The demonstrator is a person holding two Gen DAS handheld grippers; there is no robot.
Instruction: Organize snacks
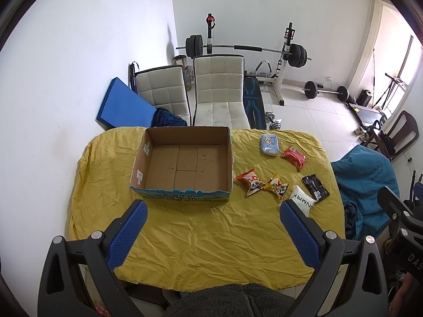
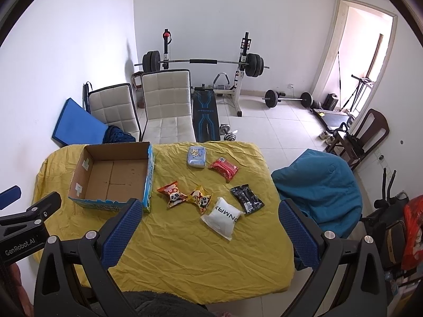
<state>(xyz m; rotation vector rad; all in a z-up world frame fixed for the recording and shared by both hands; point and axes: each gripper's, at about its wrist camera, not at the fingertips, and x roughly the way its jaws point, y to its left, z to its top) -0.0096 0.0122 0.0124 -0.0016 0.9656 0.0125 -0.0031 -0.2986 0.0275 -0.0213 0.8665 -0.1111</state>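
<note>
Right wrist: snack packets (image 2: 208,190) lie beyond the wide-spread right gripper (image 2: 211,211).

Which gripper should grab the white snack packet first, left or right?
Right, probably. The white packet lies between the open right gripper's fingers, while it sits at the left gripper's right fingertip. The cardboard box faces the left.

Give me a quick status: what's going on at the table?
Left hand-held gripper open, empty. Right hand-held gripper open, empty. Cardboard box empty; six snack packets loose on yellow cloth beside it. Nothing in the way.
</note>
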